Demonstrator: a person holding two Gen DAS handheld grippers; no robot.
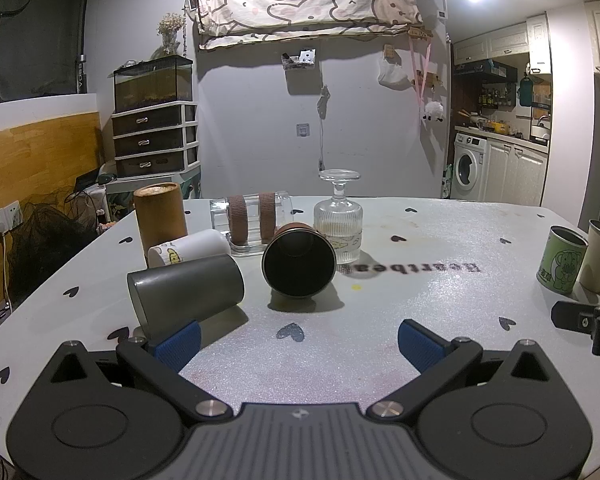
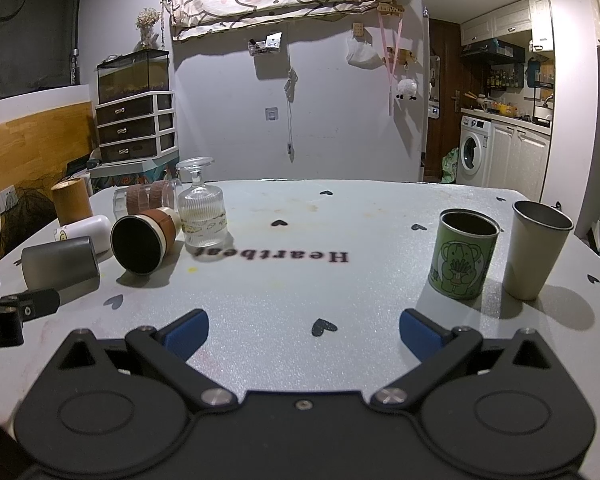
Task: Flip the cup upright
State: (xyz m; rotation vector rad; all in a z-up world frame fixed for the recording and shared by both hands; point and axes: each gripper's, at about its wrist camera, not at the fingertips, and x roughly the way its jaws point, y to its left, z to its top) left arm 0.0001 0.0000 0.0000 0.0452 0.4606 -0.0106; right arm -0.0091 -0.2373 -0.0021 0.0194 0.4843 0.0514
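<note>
Several cups lie on their sides on the white table (image 1: 400, 300). A grey cup (image 1: 186, 294) lies just ahead of my left gripper's left finger (image 1: 178, 344). A brown-sleeved cup (image 1: 299, 262) lies with its dark mouth toward me; it also shows in the right wrist view (image 2: 140, 242). A white cup (image 1: 188, 250) and a clear glass with brown bands (image 1: 252, 218) lie behind. My left gripper (image 1: 299, 344) is open and empty. My right gripper (image 2: 303, 334) is open and empty, over bare table.
A ribbed glass (image 1: 338, 220) stands upside down beside the brown-sleeved cup. A bamboo-coloured cylinder (image 1: 160, 216) stands at the left. A green printed can (image 2: 464, 258) and a beige metal cup (image 2: 534, 248) stand upright at the right. The right gripper's side (image 1: 584, 322) shows at the left wrist view's right edge.
</note>
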